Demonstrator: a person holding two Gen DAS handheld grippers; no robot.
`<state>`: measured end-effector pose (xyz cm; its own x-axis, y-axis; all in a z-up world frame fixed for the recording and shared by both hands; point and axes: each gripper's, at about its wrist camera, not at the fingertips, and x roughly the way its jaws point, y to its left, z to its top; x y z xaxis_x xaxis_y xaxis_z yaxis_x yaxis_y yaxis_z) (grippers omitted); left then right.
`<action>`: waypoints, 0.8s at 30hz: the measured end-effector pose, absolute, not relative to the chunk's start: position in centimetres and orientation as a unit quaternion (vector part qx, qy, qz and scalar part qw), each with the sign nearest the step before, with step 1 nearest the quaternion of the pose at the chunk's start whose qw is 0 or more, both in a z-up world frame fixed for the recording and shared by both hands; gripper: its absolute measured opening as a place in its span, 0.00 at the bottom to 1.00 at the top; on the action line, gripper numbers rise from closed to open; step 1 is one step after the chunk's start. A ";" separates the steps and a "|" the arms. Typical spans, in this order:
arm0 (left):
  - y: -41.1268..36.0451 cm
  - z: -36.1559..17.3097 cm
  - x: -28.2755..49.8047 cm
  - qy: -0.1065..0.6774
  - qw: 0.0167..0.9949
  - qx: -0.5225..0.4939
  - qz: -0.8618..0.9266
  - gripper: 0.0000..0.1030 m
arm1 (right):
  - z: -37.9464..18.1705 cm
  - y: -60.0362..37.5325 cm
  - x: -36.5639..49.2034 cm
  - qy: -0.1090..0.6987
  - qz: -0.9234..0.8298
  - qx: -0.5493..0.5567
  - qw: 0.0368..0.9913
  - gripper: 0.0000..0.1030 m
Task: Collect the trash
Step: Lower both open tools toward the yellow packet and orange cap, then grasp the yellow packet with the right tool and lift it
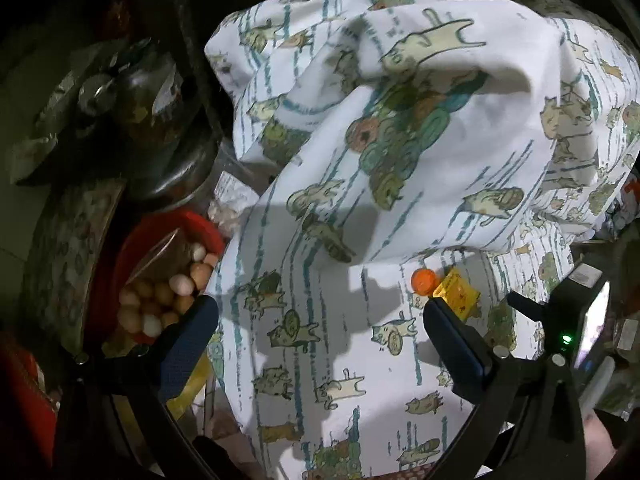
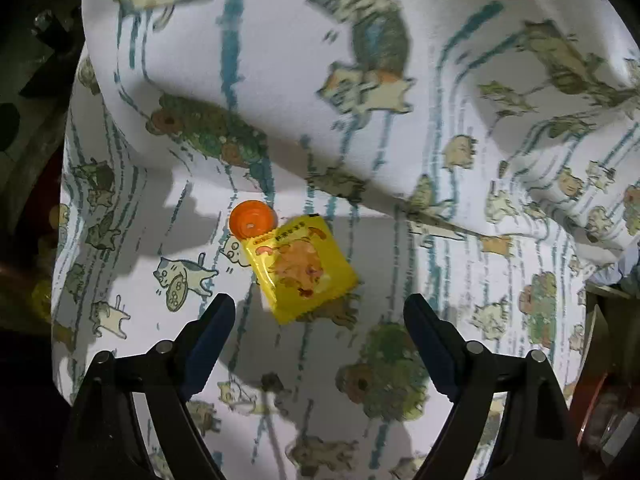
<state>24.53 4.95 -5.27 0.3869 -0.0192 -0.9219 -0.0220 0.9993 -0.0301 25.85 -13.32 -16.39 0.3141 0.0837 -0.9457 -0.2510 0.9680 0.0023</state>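
Cat-print sheet covers the surface, a bunched fold of it rising at 12 o'clock just behind the trash; a red bowl of eggs sits off the sheet's edge at 9 o'clock in the left view. Yellow wrapper lies flat on the sheet, its corner touching an orange cap at its 10 o'clock. Right tongs gape wide above the wrapper, gripping nothing; left tongs likewise wide apart and empty, wrapper near their right finger.

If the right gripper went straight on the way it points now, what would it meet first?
Most likely the yellow snack packet, which lies on the cat-print cloth just ahead of the open jaws of the right gripper. The orange cap sits further on, to the left. Depth is hard to judge.
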 end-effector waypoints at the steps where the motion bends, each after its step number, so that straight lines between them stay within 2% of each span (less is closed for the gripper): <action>1: 5.1 -5.2 24.5 0.553 0.833 -0.019 0.004 0.99 | -16.6 -13.2 25.8 0.577 0.104 -0.072 0.807 0.85; 10: 5.5 -5.4 24.6 0.552 0.834 -0.018 0.015 0.99 | -18.0 -10.1 25.3 0.549 0.106 -0.125 0.820 0.85; 15: 4.7 -5.4 24.5 0.545 0.838 0.013 0.019 0.99 | -18.9 -10.4 25.3 0.547 0.097 -0.114 0.824 0.84; 18: 4.1 -5.3 24.4 0.544 0.839 0.018 0.012 0.99 | -18.9 -10.8 25.3 0.543 0.108 -0.105 0.826 0.69; 20: 3.5 -5.0 24.2 0.540 0.841 0.020 -0.001 0.99 | -18.7 -11.6 25.7 0.551 0.119 -0.089 0.822 0.40; 21: 3.2 -4.9 24.1 0.537 0.843 0.025 -0.003 0.99 | -18.5 -11.8 25.7 0.550 0.121 -0.088 0.822 0.34; 23: 2.7 -4.8 24.1 0.535 0.845 0.030 -0.006 0.99 | -17.8 -12.3 25.7 0.536 0.123 -0.092 0.830 0.16; 24: 2.5 -4.8 24.1 0.536 0.844 0.029 -0.008 0.99 | -17.4 -12.5 25.7 0.533 0.126 -0.088 0.832 0.14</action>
